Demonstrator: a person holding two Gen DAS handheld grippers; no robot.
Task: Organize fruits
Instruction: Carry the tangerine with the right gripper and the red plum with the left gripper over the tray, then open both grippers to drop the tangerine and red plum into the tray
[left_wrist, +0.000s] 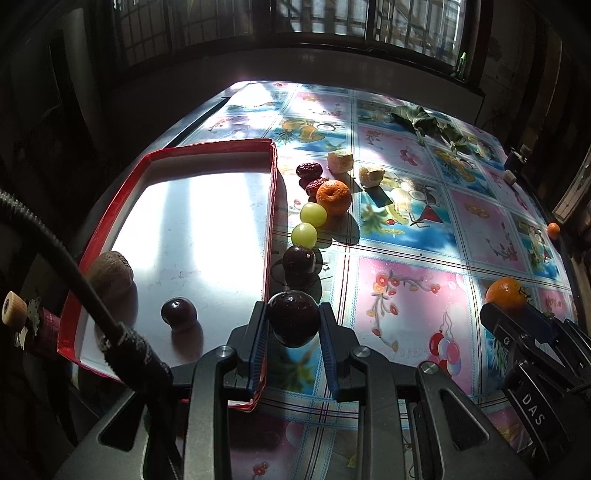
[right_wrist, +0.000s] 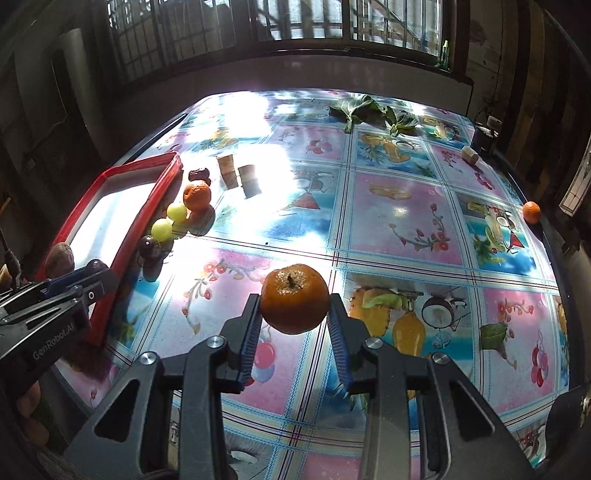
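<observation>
Your left gripper (left_wrist: 293, 325) is clamped on a dark plum (left_wrist: 293, 322), both blue pads pressed to its sides, right at the near right corner of the red tray (left_wrist: 271, 206). Your right gripper (right_wrist: 293, 314) is closed around a mandarin (right_wrist: 294, 298), stem facing up, above the patterned tablecloth (right_wrist: 399, 221) near the middle of the table.

Inside the tray, near you, lie a second dark plum (left_wrist: 178, 312) and a brown fruit (left_wrist: 110, 275) by the left wall. Just outside the tray's right wall a row runs away from you: another plum (left_wrist: 299, 259), two green grapes (left_wrist: 304, 234), an orange mandarin (left_wrist: 333, 197) and two red dates (left_wrist: 309, 170). Beyond them sit two pale cut pieces (left_wrist: 340, 161), which you cannot identify. One small mandarin (right_wrist: 531, 212) rests at the table's far right edge, and green leaves (right_wrist: 364, 109) lie at the far side.
</observation>
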